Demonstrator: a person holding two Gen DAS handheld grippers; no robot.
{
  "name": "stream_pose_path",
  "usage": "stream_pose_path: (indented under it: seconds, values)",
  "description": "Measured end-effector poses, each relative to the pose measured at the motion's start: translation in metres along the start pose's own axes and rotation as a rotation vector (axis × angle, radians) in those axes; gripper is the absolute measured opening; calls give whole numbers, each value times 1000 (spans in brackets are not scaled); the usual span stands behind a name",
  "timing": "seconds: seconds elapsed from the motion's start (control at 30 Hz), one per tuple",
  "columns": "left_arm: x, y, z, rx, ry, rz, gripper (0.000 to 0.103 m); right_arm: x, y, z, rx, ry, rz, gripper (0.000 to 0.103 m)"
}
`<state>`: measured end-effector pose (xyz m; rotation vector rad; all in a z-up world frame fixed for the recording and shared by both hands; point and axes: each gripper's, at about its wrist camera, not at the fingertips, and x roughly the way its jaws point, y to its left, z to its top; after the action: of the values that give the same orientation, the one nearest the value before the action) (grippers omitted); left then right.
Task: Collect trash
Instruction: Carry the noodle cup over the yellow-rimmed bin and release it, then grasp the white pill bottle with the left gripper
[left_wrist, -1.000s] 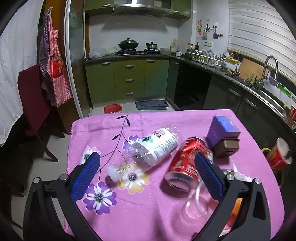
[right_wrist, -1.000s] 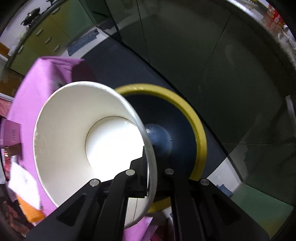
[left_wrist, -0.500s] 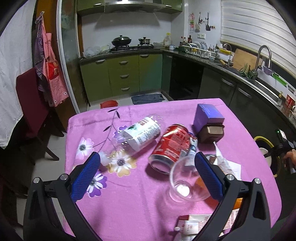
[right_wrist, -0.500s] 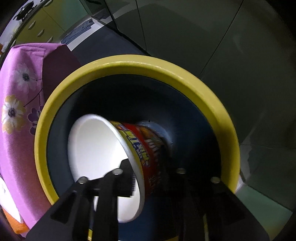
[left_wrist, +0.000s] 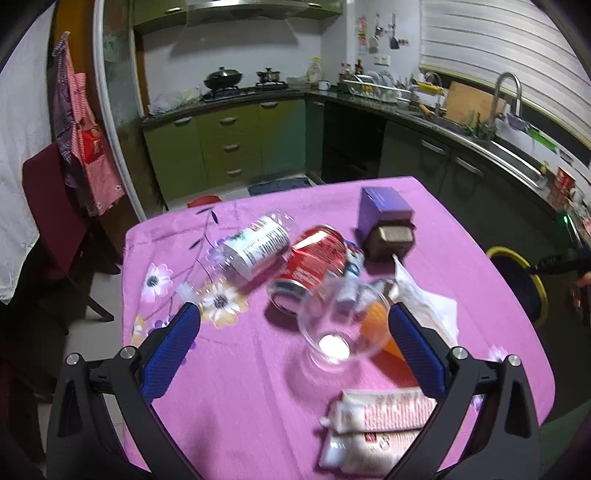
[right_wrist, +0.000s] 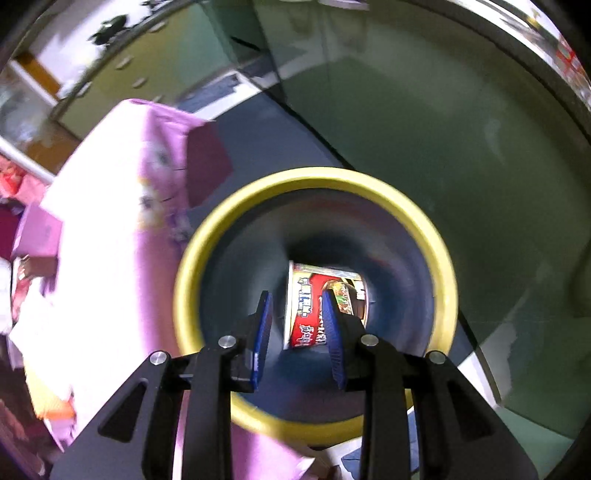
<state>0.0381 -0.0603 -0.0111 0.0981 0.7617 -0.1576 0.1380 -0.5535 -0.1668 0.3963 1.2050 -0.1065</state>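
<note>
My right gripper (right_wrist: 295, 295) hangs above a yellow-rimmed bin (right_wrist: 317, 177), jaws a little apart and empty. A red noodle cup (right_wrist: 314, 310) lies on its side at the bin's bottom, far below the fingertips. My left gripper (left_wrist: 291, 310) stands wide open over the pink tablecloth (left_wrist: 229, 387) and holds nothing. Beyond its fingertips lie a clear plastic cup (left_wrist: 340, 328), a red can (left_wrist: 314, 258) and a clear bottle with a white label (left_wrist: 255, 247), all on their sides. White paper (left_wrist: 424, 299) and an orange scrap (left_wrist: 380, 325) sit by its right finger.
A purple box (left_wrist: 384, 206) and a brown box (left_wrist: 391, 242) stand at the table's far right. Pink-white packets (left_wrist: 384, 417) lie near the front edge. The bin (left_wrist: 517, 280) stands on the floor right of the table, beside dark kitchen cabinets (left_wrist: 443, 166). A red chair (left_wrist: 48, 206) stands left.
The right gripper opened and let go of the noodle cup, which dropped into the bin; the gripper then rose. The left gripper drew back, bringing the clear cup and packets into view.
</note>
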Motion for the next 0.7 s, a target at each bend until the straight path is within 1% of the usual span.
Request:
stream_pose_path:
  seconds: [0.1,0.17,0.23,0.3,0.5,0.6,0.7]
  values:
    - [-3,-5,-9,12,31,-21,97,-6,15,-3,-38,-4,26,29]
    - [-6,-12,-18,20,53,-52,97,-6,28,-6,-61,-9,39,29]
    - [-9,-21,-30,59,65,-90,97,-8,36,-8,-84,-9,46,29]
    - [-10,-32,-43,116,80,-109,97,-3,46,-9,-97,-9,46,29]
    - [0,-48,-78,193,115,-138,97,-7,56,-14,-120,-9,65,29]
    - [6,-50,-86,202,125,-156,97,-6,58,-15,-126,-7,70,33]
    - [12,-54,-90,217,132,-164,97,-3,59,-15,-129,-1,76,33]
